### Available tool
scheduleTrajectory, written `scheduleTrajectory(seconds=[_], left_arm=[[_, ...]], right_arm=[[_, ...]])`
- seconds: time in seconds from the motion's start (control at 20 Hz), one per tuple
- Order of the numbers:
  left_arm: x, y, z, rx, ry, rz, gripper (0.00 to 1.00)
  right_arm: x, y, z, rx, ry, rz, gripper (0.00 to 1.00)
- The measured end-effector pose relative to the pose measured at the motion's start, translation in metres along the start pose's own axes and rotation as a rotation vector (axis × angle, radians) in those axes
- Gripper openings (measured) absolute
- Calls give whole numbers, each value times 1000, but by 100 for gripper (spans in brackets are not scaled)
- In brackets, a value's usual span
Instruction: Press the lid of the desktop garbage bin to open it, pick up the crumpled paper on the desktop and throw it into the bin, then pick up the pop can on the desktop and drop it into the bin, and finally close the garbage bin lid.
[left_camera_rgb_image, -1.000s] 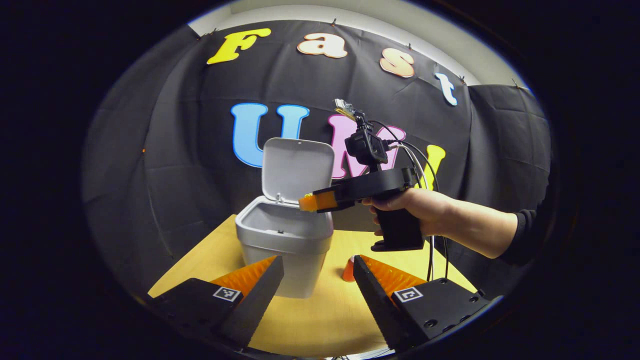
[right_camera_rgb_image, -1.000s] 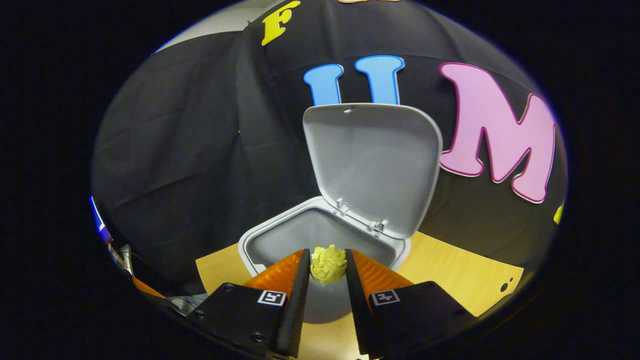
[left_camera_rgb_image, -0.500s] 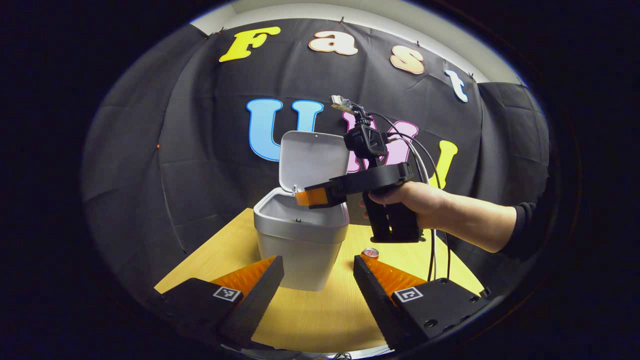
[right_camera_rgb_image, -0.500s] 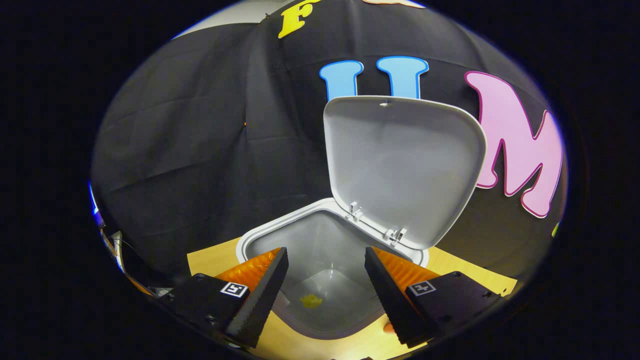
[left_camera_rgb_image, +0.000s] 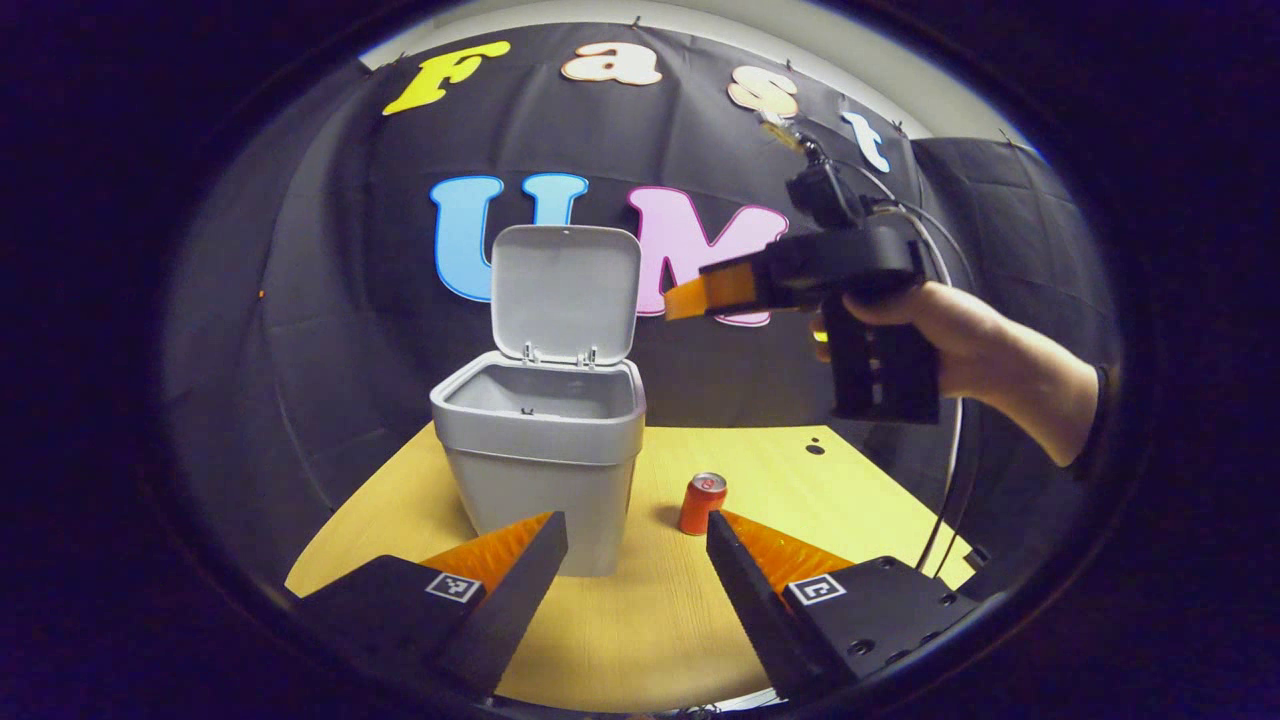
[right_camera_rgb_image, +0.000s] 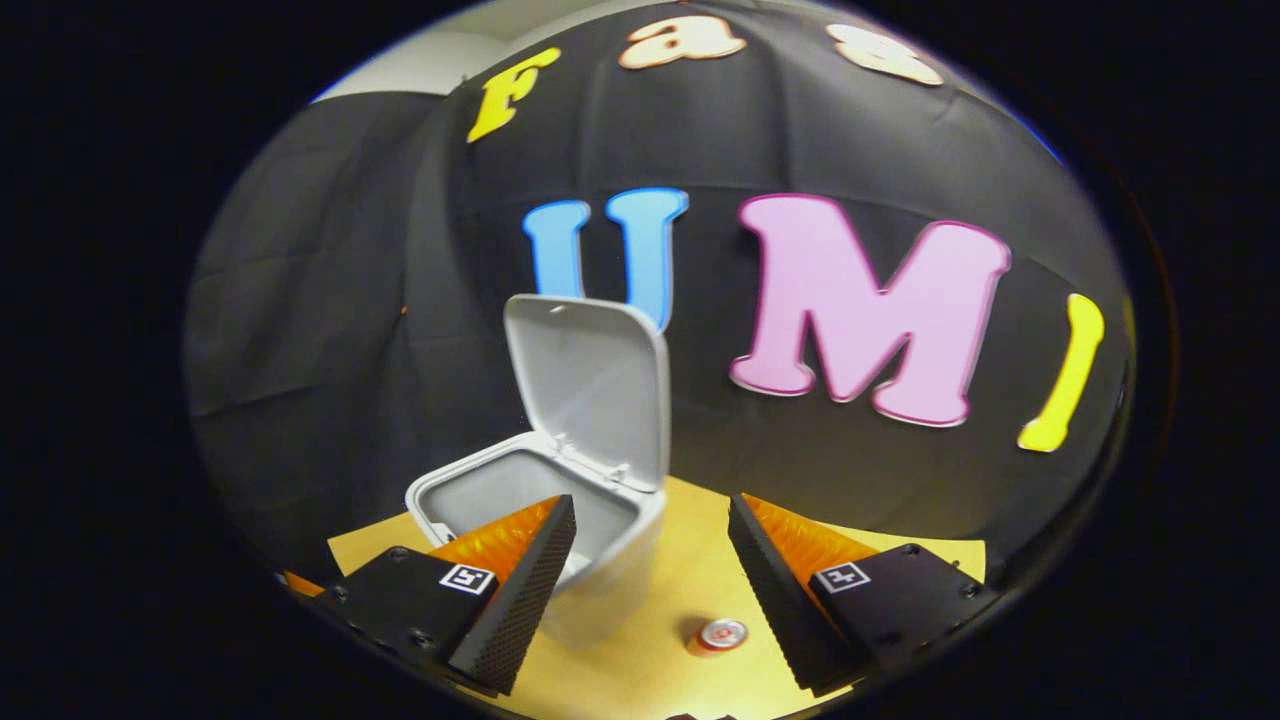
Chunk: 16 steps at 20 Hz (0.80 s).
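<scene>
The desktop garbage bin (left_camera_rgb_image: 540, 455) stands on the wooden table (left_camera_rgb_image: 650, 620), its lid (left_camera_rgb_image: 566, 290) hinged up and upright behind the open mouth. The pop can (left_camera_rgb_image: 702, 503) stands upright on the table just beside the bin (in the right gripper view it shows from above). The left tongs (left_camera_rgb_image: 635, 560) hang spread apart, gripping nothing, low before the bin. The right tongs (right_camera_rgb_image: 650, 560), held by a hand (left_camera_rgb_image: 960, 345) high above the can, are likewise spread and empty.

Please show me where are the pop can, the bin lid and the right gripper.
pop can (left_camera_rgb_image: 702, 503): left gripper view, its side.
bin lid (left_camera_rgb_image: 566, 290): left gripper view, inner face.
right gripper (right_camera_rgb_image: 650, 575): right gripper view, between fingertips.
</scene>
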<state>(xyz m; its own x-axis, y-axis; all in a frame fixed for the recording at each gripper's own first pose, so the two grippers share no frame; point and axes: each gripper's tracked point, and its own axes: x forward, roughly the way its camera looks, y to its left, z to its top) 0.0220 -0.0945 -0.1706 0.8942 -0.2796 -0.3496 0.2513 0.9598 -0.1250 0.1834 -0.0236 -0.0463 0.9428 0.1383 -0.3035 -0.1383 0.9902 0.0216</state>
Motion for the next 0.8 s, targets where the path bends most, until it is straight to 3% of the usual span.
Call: scheduleTrajectory(seconds=[0.1, 0.25, 0.55, 0.8], left_arm=[[22, -16, -4, 79, -11, -19, 95], [62, -46, -23, 80, -10, -69, 95], [157, -79, -65, 1, -4, -63, 94], [226, -101, -97, 36, 22, -77, 94]], right_arm=[[-23, -46, 3, -13, -50, -112, 99], [-70, -108, -1, -82, -102, -277, 99], [-123, -183, -27, -139, -119, -475, 97], [-132, -208, -33, -134, -227, -548, 97]])
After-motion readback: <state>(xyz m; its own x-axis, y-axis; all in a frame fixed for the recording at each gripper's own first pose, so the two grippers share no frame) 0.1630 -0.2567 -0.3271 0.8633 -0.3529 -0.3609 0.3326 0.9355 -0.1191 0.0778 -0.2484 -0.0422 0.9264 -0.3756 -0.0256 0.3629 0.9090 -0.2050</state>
